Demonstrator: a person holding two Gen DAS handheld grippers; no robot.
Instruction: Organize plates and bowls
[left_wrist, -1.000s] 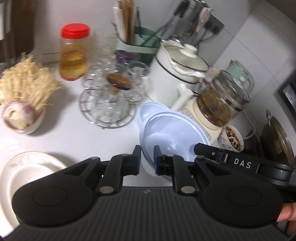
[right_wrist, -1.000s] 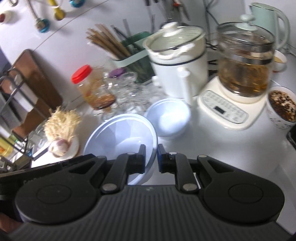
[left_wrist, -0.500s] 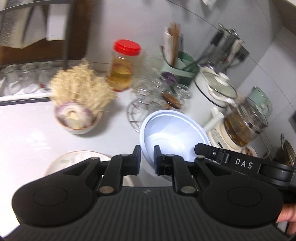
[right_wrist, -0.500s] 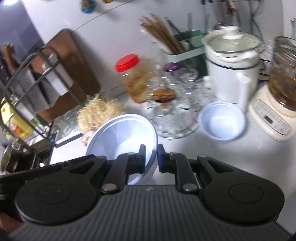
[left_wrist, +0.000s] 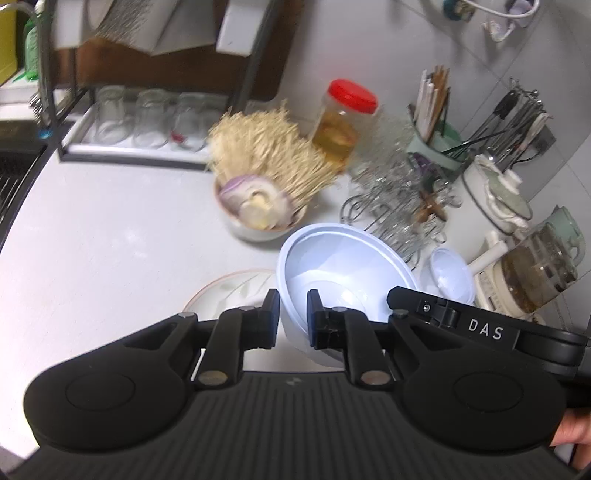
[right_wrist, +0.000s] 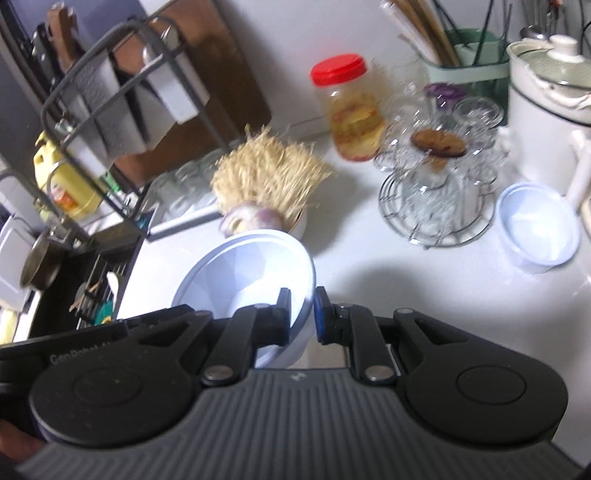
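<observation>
pale blue, round bowl (left_wrist: 343, 273), mouth seemingly tipped up; left gripper (left_wrist: 293, 314) and right gripper (right_wrist: 301, 314) each pinch its rim.

The left gripper (left_wrist: 292, 314) has its two fingers close together, clamped on the near rim of the large pale blue bowl (left_wrist: 343, 273). The right gripper (right_wrist: 301, 314) grips the opposite rim of the same bowl in the same way, its fingers almost parallel. Both grippers point forward and a little downward.
</observation>
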